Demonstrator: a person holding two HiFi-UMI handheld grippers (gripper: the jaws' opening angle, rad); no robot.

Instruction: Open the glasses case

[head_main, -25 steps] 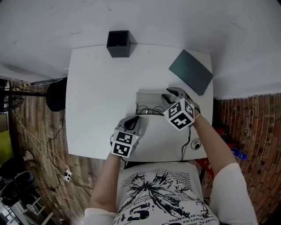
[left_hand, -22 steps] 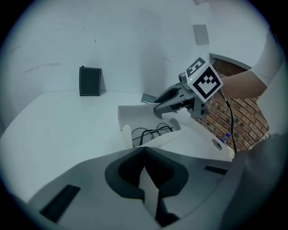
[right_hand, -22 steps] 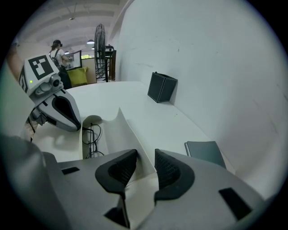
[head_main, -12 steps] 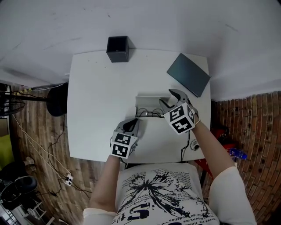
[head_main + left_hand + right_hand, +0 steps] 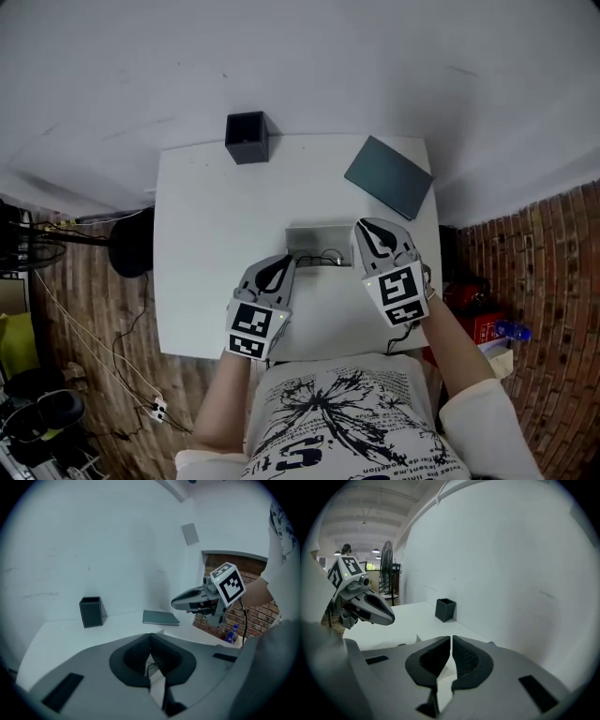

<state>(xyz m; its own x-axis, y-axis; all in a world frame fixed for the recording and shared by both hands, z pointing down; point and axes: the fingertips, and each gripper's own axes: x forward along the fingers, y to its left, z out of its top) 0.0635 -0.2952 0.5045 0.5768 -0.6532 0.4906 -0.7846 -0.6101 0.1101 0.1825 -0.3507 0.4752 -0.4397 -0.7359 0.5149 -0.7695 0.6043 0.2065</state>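
The glasses case (image 5: 318,238) lies open at the middle of the white table (image 5: 206,244), its grey lid raised at the far side. Dark-framed glasses (image 5: 324,258) lie in it. My left gripper (image 5: 280,264) hovers above the case's near left corner, shut and empty; its jaws (image 5: 150,641) meet with nothing between them. My right gripper (image 5: 368,228) hangs over the case's right end, also shut and empty (image 5: 451,644). Each gripper shows in the other's view, held in the air: the right (image 5: 174,604) and the left (image 5: 390,618).
A black open-topped box (image 5: 247,137) stands at the table's far edge. A flat dark slab (image 5: 388,176) lies at the far right corner. A round black base (image 5: 131,242) and cables sit on the brick floor at left; red items (image 5: 469,309) lie at right.
Both grippers have lifted up off the open case and now hover above it. The right gripper's jaws, parted before, have come together.
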